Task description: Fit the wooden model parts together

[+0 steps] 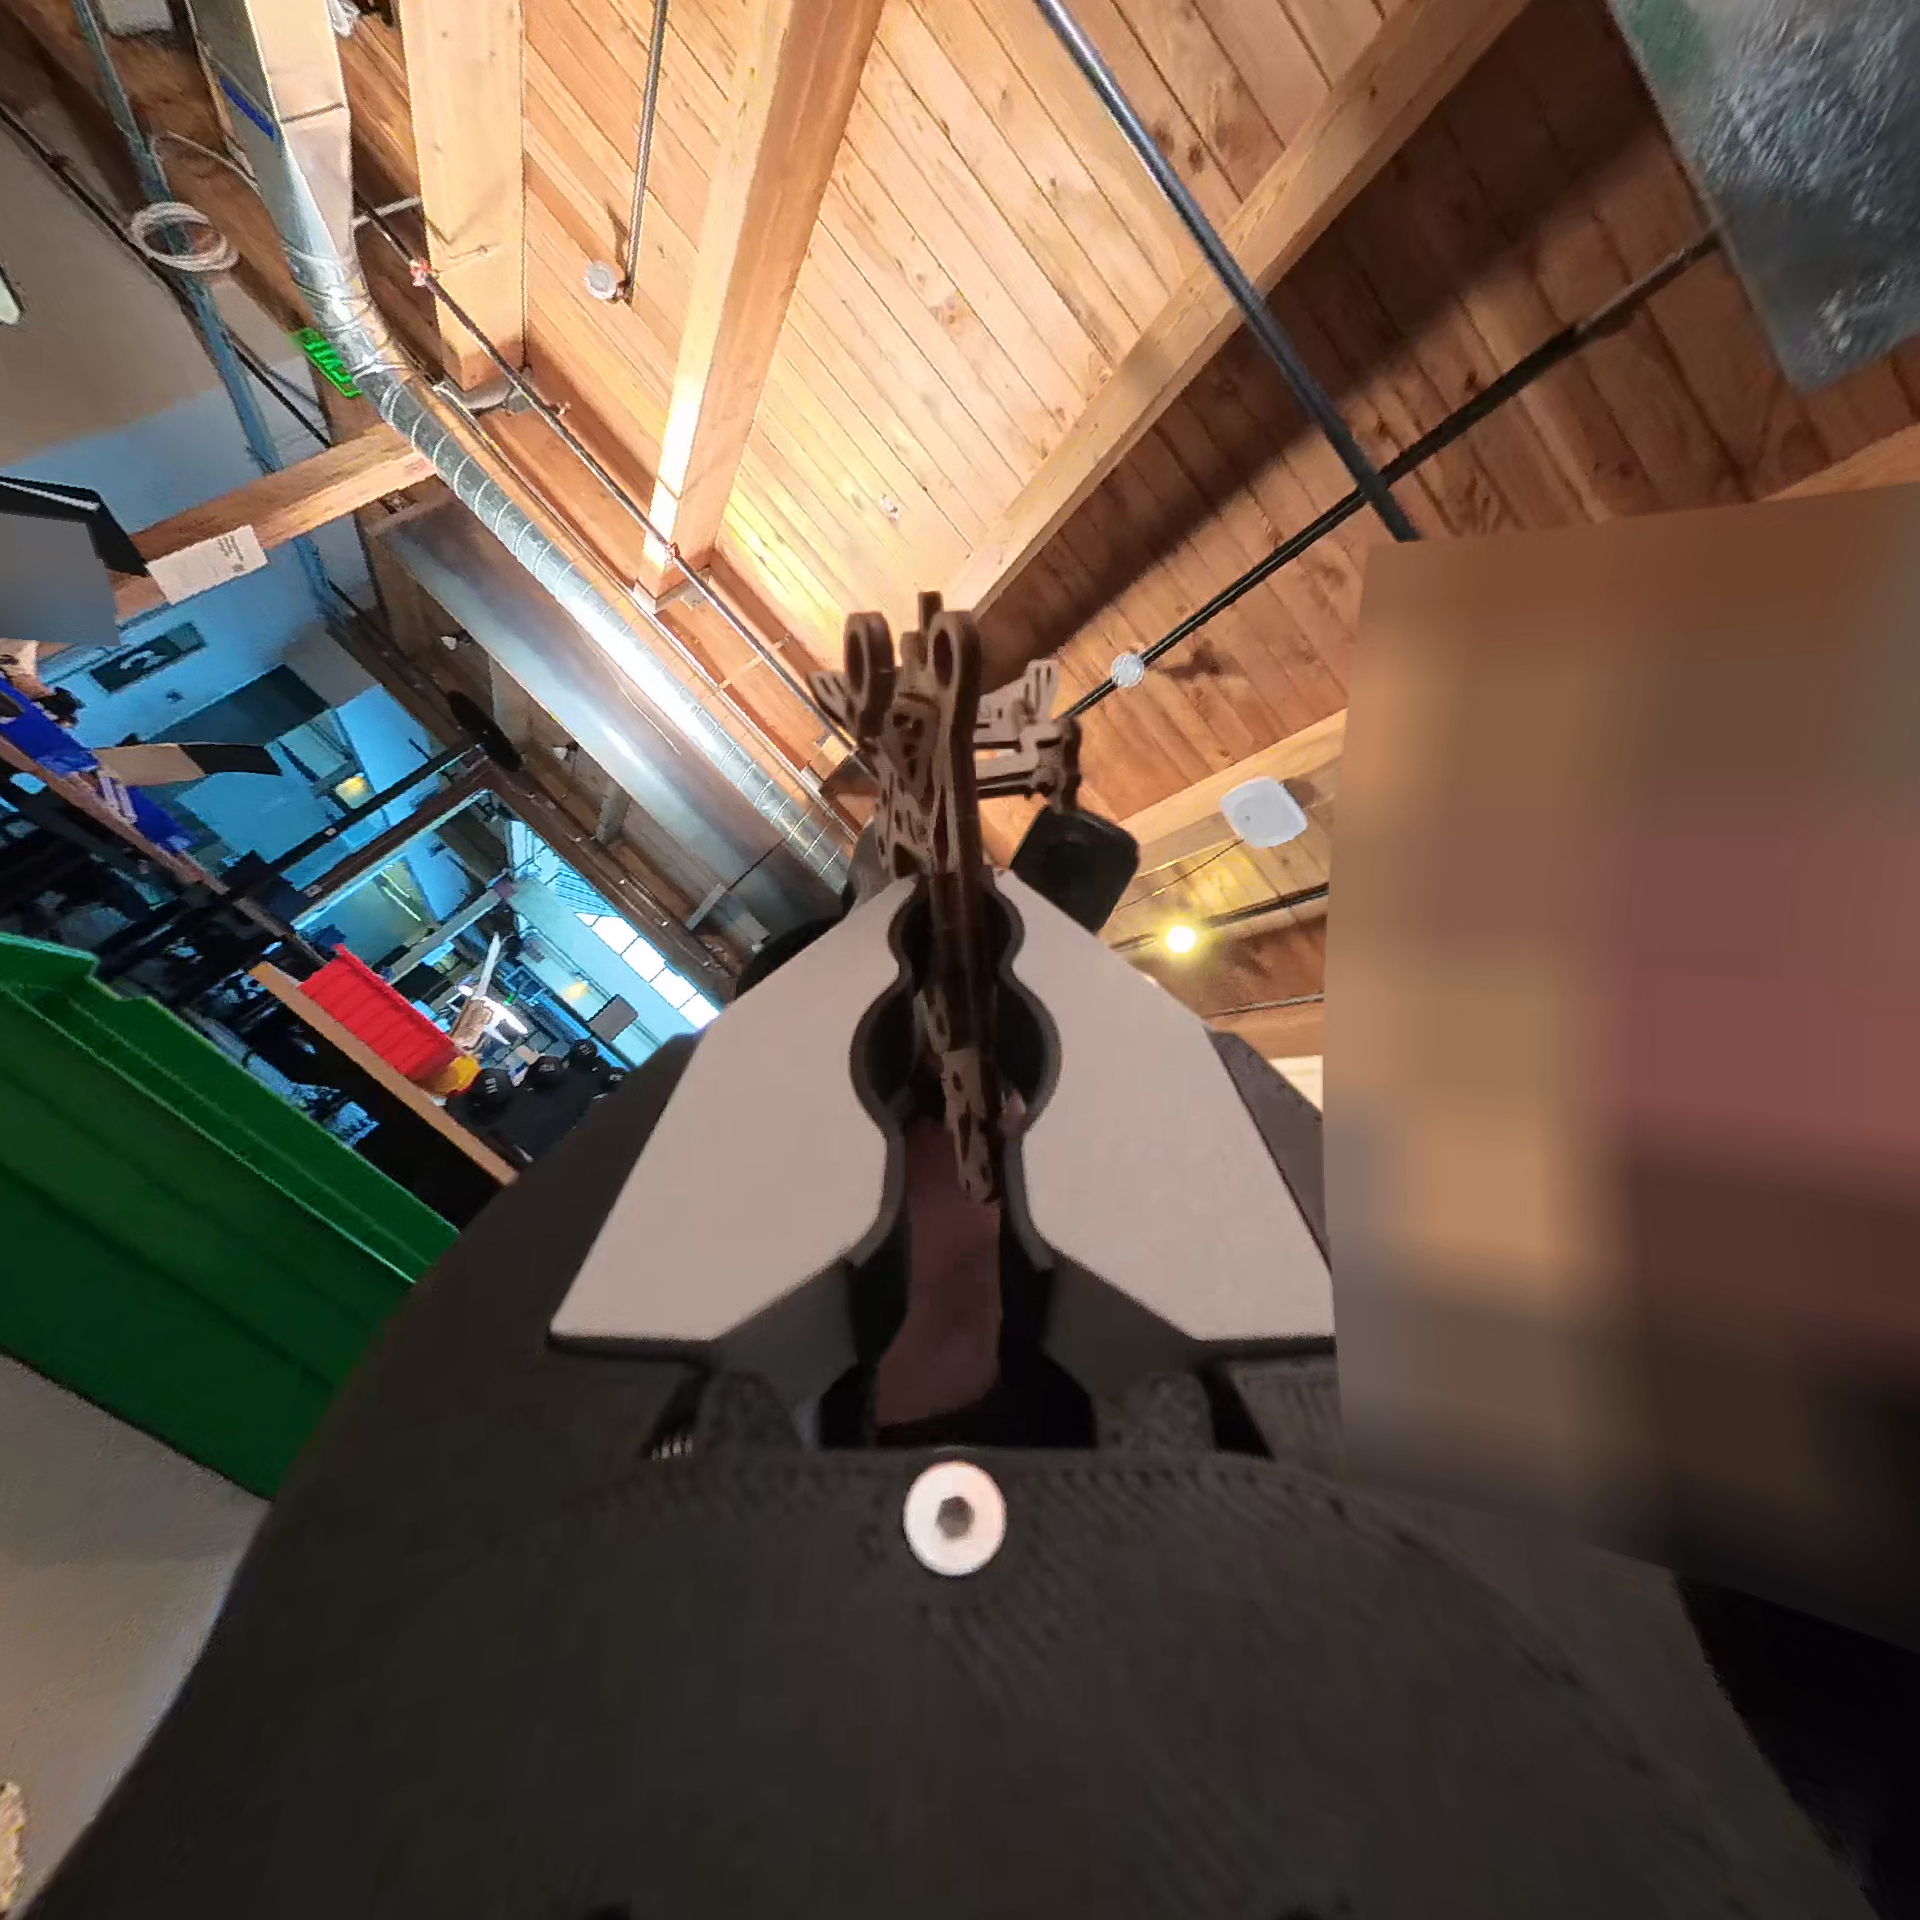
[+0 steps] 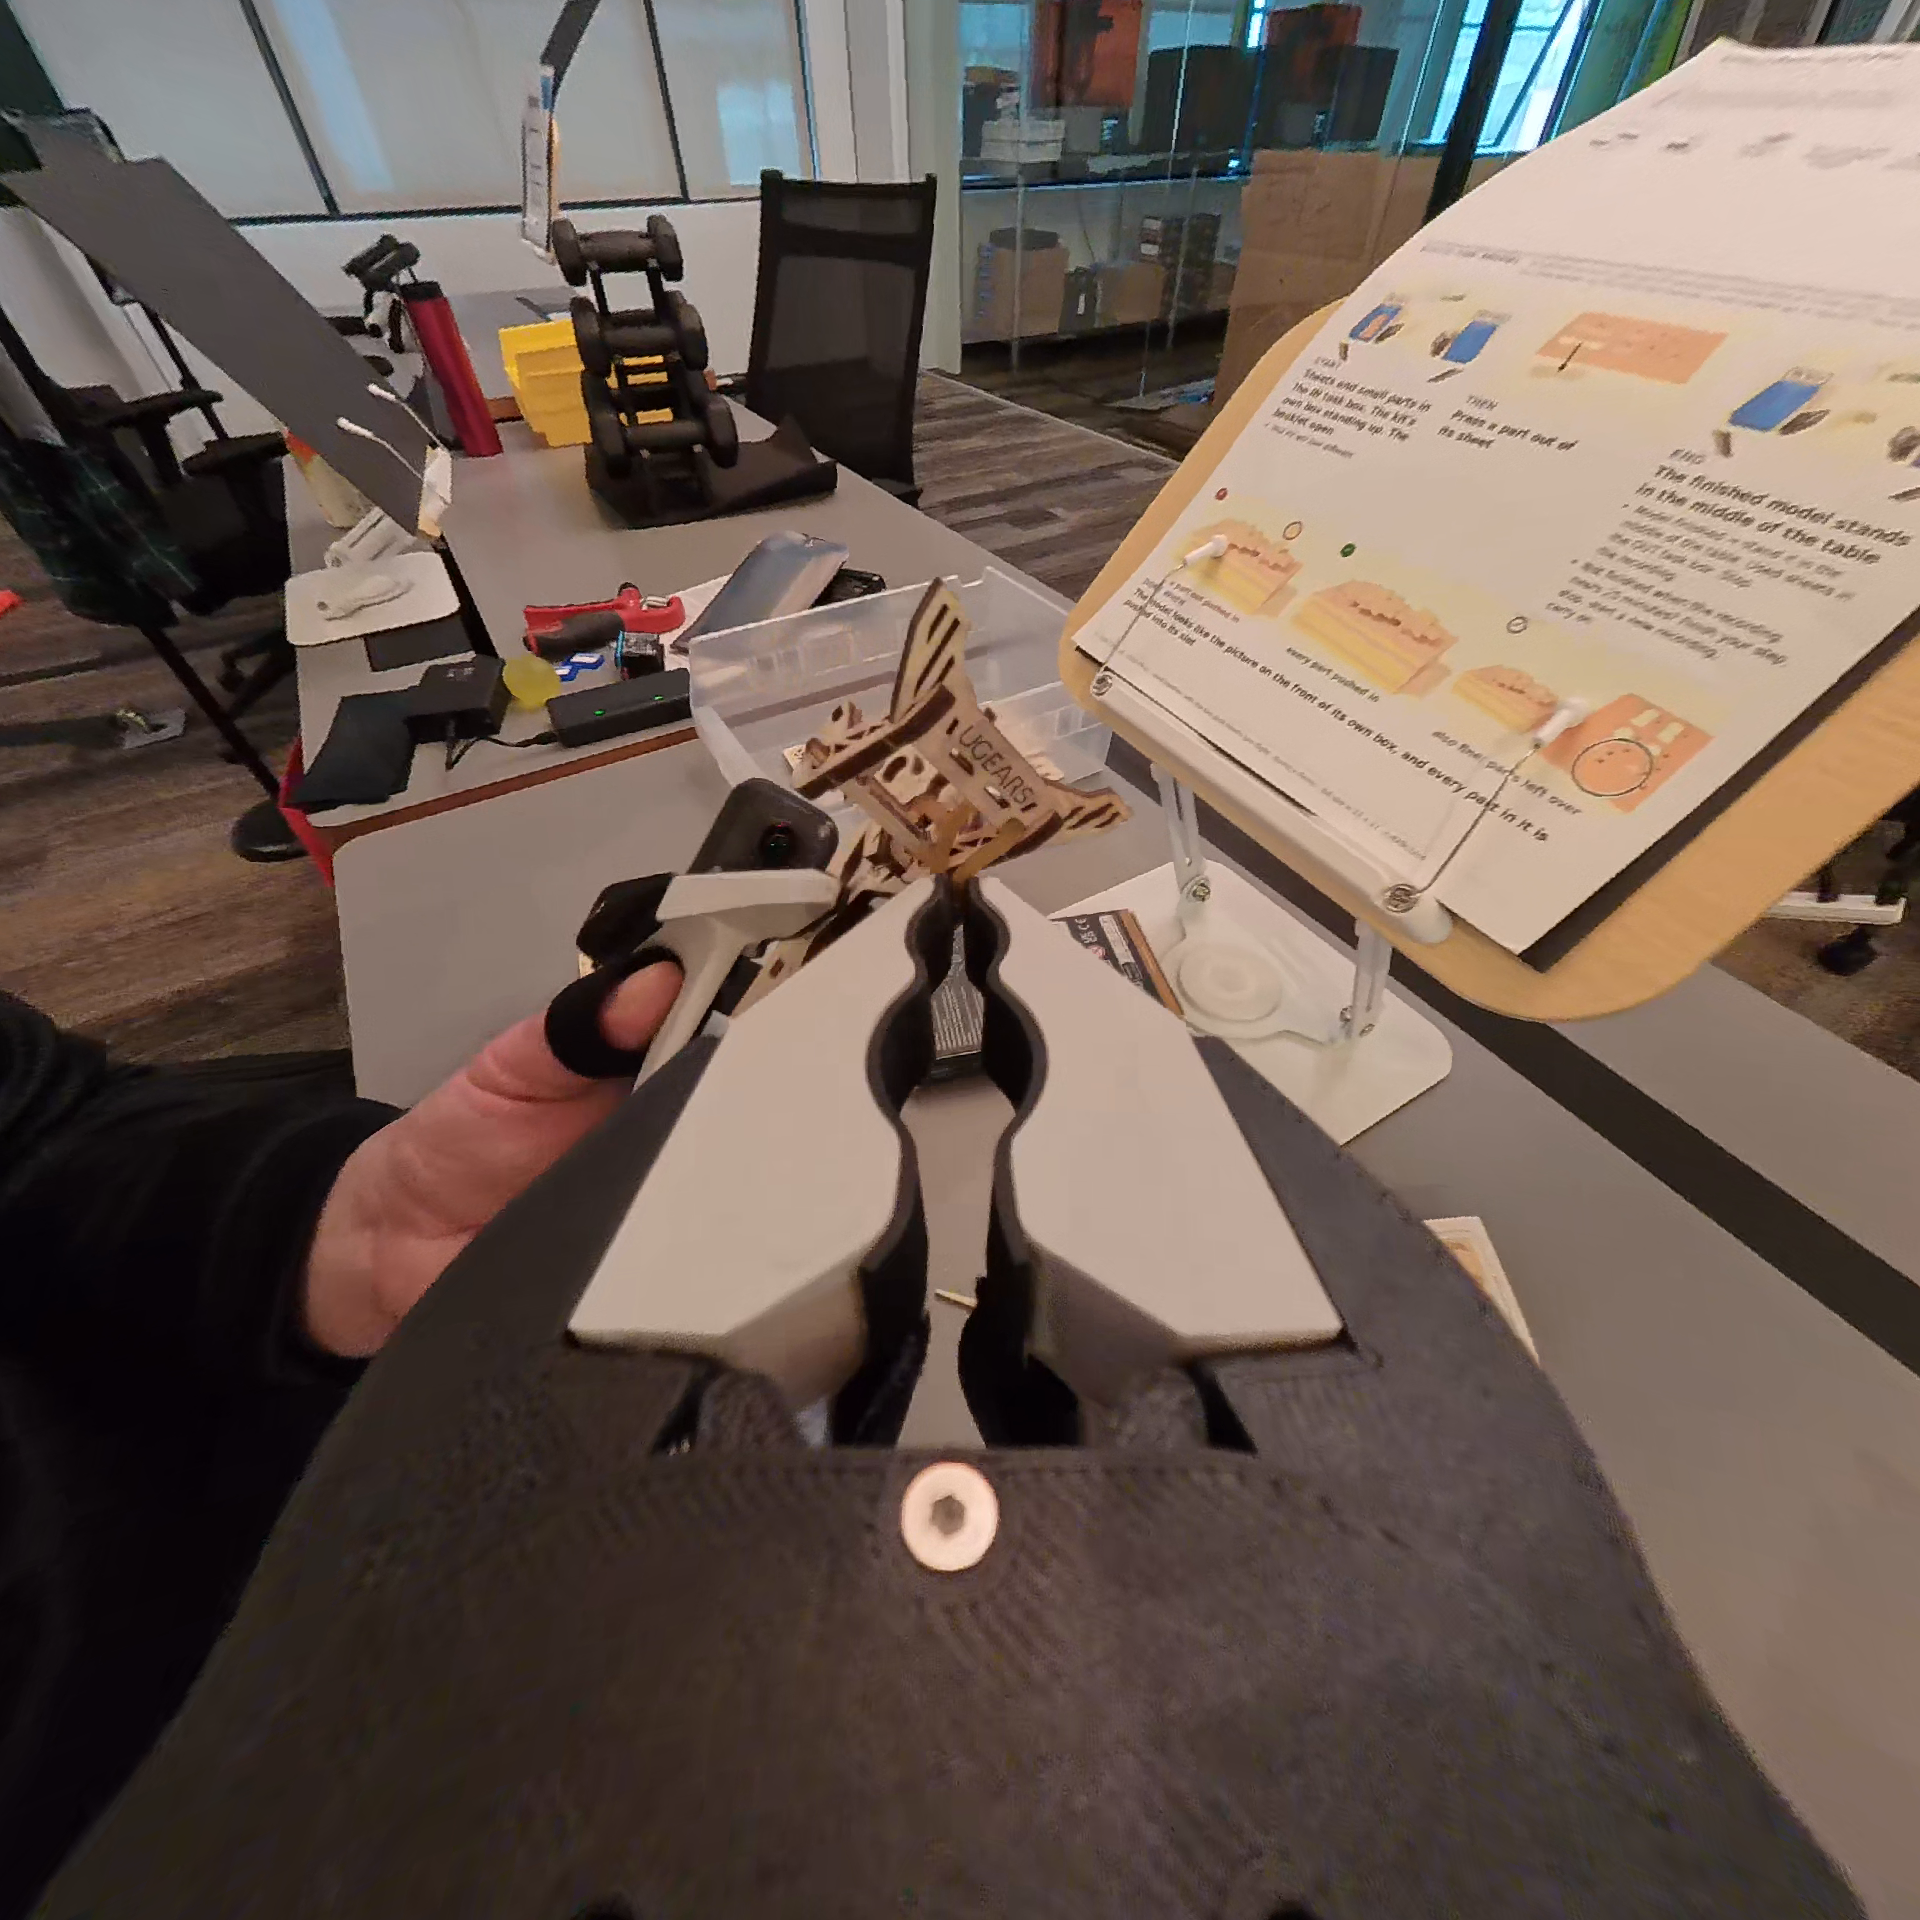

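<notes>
- Your right gripper (image 2: pixel 961 894) sits nearest the lens in the right wrist view, tips almost together at 12 o'clock; a thin tan strip (image 2: pixel 977 854) on the wooden model (image 2: pixel 935 743) runs right at those tips, but you cannot tell whether they pinch it or only touch it.
- Left gripper (image 1: pixel 951 914) is clamped on the model (image 1: pixel 925 748), edge-on between its pads and pointed up at the timber ceiling (image 1: pixel 935 312).
- From the right wrist view, that left gripper (image 2: pixel 727 904) comes in at 10 o'clock, your hand (image 2: pixel 488 1132) behind it at 9, holding the model in the air above the grey table (image 2: pixel 1621 1247).
- Clear parts tray (image 2: pixel 748 665) lies beyond the model at 12 o'clock; the instruction sheet (image 2: pixel 1558 499) stands on its stand at 2.
- By the look of it, you are mid-fit, working that strip onto the model.
- Next you need a firm left hold and a small, straight pull or push from the right; the strip looks thin enough to snap or slip.
</notes>
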A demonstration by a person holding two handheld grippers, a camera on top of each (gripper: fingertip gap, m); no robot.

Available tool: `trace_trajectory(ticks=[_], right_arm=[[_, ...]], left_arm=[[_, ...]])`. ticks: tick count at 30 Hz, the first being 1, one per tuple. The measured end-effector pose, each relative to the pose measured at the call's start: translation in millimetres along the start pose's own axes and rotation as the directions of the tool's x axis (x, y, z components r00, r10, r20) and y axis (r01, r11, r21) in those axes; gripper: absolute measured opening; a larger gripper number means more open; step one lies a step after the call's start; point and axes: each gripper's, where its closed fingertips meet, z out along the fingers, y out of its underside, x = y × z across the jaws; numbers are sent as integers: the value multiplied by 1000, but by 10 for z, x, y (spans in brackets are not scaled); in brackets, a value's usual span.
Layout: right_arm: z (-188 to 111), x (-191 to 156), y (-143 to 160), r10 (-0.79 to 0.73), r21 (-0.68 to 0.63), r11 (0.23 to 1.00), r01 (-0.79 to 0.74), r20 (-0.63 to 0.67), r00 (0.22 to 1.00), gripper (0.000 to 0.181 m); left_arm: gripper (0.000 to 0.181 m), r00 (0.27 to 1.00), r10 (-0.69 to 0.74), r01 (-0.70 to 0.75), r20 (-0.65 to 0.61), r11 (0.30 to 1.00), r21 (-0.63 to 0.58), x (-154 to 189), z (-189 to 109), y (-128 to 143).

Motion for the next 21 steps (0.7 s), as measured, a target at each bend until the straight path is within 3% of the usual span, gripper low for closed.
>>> trace_trajectory(ticks=[12, 21], right_arm=[[-198, 100, -20, -107, -20, 994, 105, -102, 989, 0], [-310, 149, 9, -228, -77, 973, 216, -210, 951, 0]], left_arm=[[3, 921, 336, -308, 198, 938, -159, -72, 224, 133], [3, 896, 379, -341, 230, 921, -188, -140, 347, 139]])
